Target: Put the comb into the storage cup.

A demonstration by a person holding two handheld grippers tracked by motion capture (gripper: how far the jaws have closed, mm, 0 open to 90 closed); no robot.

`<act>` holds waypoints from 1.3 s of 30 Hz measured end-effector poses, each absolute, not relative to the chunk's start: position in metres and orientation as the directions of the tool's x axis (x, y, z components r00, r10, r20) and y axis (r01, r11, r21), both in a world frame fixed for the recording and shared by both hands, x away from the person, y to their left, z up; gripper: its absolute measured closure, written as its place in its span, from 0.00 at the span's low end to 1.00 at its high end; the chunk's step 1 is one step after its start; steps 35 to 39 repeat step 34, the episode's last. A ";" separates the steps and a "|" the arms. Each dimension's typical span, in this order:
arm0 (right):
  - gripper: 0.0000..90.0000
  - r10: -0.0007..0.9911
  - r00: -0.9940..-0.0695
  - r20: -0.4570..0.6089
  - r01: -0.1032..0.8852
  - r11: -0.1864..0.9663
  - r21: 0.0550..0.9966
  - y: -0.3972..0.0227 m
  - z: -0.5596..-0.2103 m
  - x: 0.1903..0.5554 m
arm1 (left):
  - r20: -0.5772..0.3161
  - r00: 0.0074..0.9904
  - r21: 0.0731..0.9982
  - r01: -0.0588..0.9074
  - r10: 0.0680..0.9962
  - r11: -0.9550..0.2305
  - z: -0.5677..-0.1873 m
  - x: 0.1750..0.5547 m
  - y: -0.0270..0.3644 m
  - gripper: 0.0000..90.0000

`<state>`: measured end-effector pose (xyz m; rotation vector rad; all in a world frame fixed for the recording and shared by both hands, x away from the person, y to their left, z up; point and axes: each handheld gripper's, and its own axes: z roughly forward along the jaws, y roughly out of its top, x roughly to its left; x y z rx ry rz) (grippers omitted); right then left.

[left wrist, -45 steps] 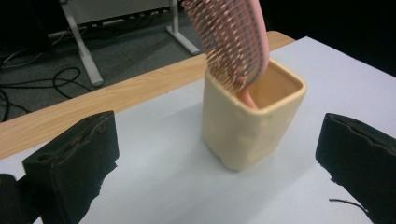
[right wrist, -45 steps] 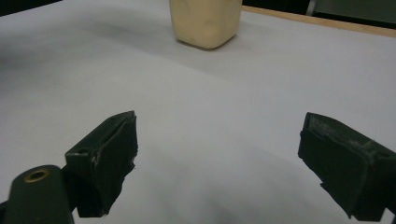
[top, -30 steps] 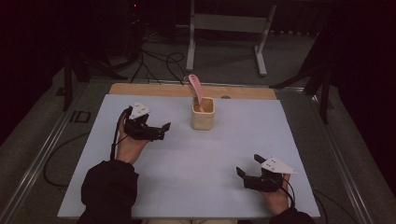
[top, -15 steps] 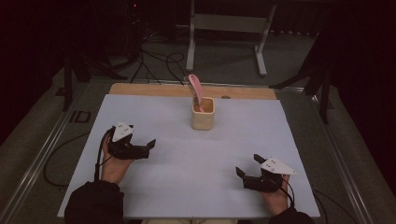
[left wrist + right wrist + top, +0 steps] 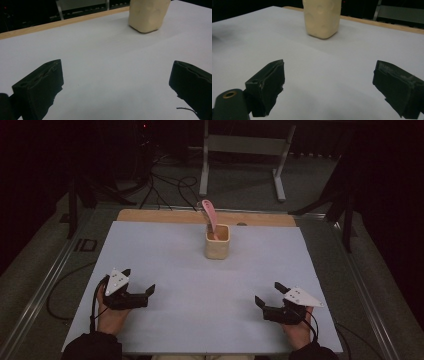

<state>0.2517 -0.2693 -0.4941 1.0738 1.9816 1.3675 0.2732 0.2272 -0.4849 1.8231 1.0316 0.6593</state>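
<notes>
Near the far middle of the white-topped counter (image 5: 165, 250), a cream-coloured, square-sided cup (image 5: 217, 241) is seen standing upright, with a pink, flat-handled utensil (image 5: 210, 215) leaned inside it so that its handle rises above the rim and tilts toward the far left. A bare wooden strip (image 5: 150, 216) is left showing along the counter's far edge. The left tool (image 5: 138, 282) is held low over the near left part of the counter, its jaws spread wide with nothing between them; in the left gripper view, white surface is seen between the two black jaws and the cup (image 5: 149, 15) is placed ahead and to the upper right. The right tool (image 5: 268, 295) is held over the near right part, likewise spread wide and empty, and in the right gripper view the cup (image 5: 322, 17) is seen ahead between the jaws, well apart from them. Both tools are kept well apart from the cup and from each other. Each tool is gripped from behind by a hand, and dark sleeves are seen at the bottom edge of the high view.
</notes>
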 end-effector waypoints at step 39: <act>0.11 0.836 -0.549 0.006 0.319 0.203 0.926 -0.272 -0.498 0.252 | 0.008 0.426 0.955 0.265 0.905 -0.133 -0.486 0.251 0.252 0.00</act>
